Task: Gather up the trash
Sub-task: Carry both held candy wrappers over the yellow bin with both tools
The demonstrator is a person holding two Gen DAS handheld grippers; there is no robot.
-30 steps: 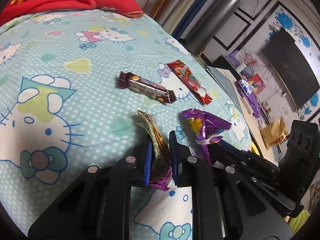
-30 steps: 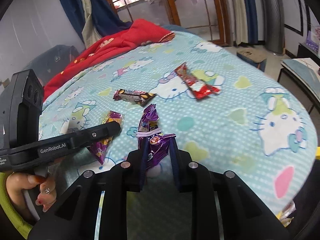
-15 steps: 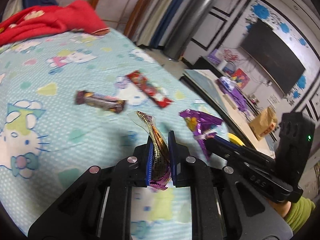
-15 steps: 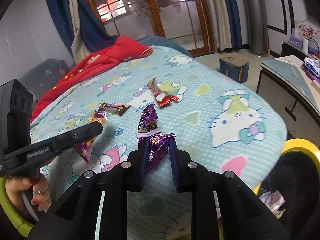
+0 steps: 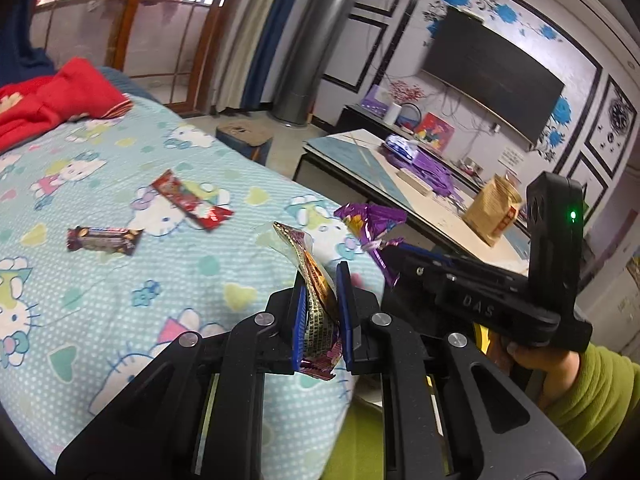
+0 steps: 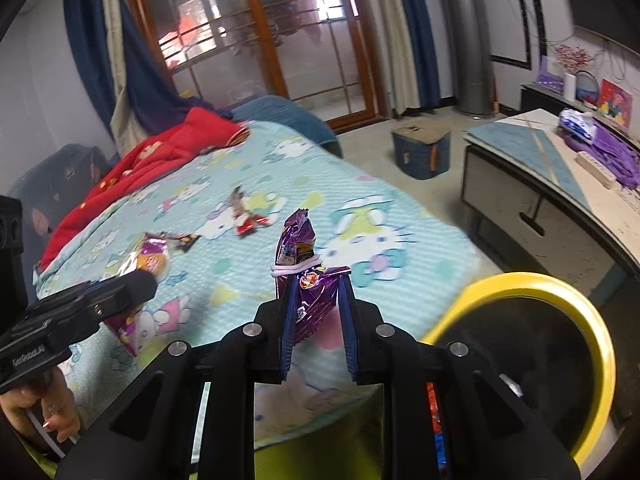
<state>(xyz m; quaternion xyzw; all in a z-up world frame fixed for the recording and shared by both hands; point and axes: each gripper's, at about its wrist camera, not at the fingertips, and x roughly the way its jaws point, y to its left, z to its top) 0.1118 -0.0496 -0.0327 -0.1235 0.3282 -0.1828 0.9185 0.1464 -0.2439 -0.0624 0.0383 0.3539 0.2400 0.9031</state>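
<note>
I count four wrappers: one gold-and-purple wrapper (image 5: 316, 300) and one purple wrapper (image 6: 306, 276) in my hand-held grippers, one red wrapper (image 5: 188, 200) and one brown wrapper (image 5: 104, 238) on the bed (image 5: 120, 280).

A bed (image 5: 100, 288) is covered by a light blue cartoon-cat sheet. Directly on it are seen a brown chocolate-bar wrapper (image 5: 104, 239), a red snack wrapper (image 5: 190, 200) near it, and a rumpled red blanket (image 5: 52, 100) at the far end.
</note>
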